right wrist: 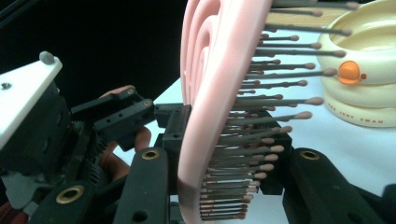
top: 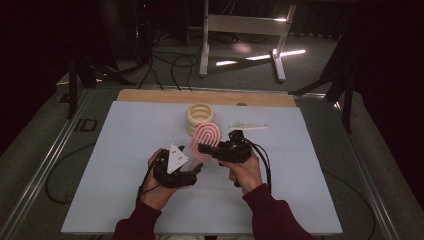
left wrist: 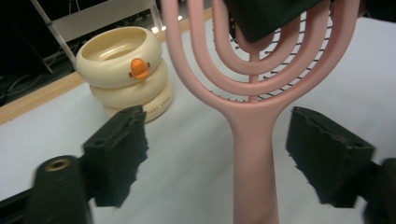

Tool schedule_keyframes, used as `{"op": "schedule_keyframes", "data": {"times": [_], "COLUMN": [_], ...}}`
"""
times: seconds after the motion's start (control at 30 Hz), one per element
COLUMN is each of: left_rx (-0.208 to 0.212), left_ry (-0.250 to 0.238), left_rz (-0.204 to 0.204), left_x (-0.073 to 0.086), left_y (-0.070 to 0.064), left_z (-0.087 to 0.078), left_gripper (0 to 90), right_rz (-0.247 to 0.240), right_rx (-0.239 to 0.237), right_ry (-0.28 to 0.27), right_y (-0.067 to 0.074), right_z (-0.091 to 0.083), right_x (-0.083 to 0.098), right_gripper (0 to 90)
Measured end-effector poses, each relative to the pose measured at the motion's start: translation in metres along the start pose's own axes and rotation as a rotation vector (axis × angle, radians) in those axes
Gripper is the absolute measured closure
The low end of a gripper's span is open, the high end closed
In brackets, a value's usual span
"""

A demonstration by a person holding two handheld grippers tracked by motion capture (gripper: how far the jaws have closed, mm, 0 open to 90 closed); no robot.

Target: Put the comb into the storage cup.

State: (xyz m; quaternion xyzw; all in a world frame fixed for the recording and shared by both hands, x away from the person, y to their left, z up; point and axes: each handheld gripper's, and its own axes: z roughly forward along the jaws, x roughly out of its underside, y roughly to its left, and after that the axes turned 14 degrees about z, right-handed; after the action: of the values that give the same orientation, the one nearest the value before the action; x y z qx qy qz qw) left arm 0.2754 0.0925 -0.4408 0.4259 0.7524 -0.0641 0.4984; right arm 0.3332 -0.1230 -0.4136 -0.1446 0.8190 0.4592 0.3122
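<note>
The right claw (top: 202, 148) was clamped on the head of the pink hairbrush (top: 205, 140), bristles against one jaw, holding it above the tabletop (top: 125, 150). The left claw (top: 196, 170) stood wide, its jaws apart on either side of the brush handle without touching it. A cream duck-faced ring container (left wrist: 122, 70) sat beyond both claws

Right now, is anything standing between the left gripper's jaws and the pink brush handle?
Nothing visible does. In the left gripper view the pink brush has its handle in the bare gap between the left gripper's open jaws, touching neither pad. The right gripper clamps the brush head. The cream ring stack sits behind, apart.
</note>
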Motion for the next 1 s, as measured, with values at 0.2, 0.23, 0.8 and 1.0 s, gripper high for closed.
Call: {"op": "schedule_keyframes", "data": {"times": [0.2, 0.23, 0.8, 1.0], "left_rx": [0.015, 0.015, -0.020, -0.057], "left_ry": [0.000, 0.000, -0.052, -0.068], "left_rz": [-0.020, -0.020, -0.140, -0.155], "left_x": [0.001, 0.001, 0.040, 0.055], "left_y": [0.004, 0.004, 0.037, 0.042], "left_z": [-0.006, -0.006, -0.044, -0.053], "left_gripper": [10.9, 9.0, 0.1, 0.1], "right_rz": [-0.004, -0.004, -0.013, -0.015], "right_rx": [0.007, 0.007, 0.022, 0.021], "right_ry": [0.000, 0.000, -0.003, -0.012], "right_y": [-0.001, -0.001, 0.003, 0.005], "right_z": [0.000, 0.000, -0.002, -0.002], "right_x": [-0.001, -0.001, -0.012, -0.016], "right_gripper": [63.7, 63.7, 63.7, 63.7]}}
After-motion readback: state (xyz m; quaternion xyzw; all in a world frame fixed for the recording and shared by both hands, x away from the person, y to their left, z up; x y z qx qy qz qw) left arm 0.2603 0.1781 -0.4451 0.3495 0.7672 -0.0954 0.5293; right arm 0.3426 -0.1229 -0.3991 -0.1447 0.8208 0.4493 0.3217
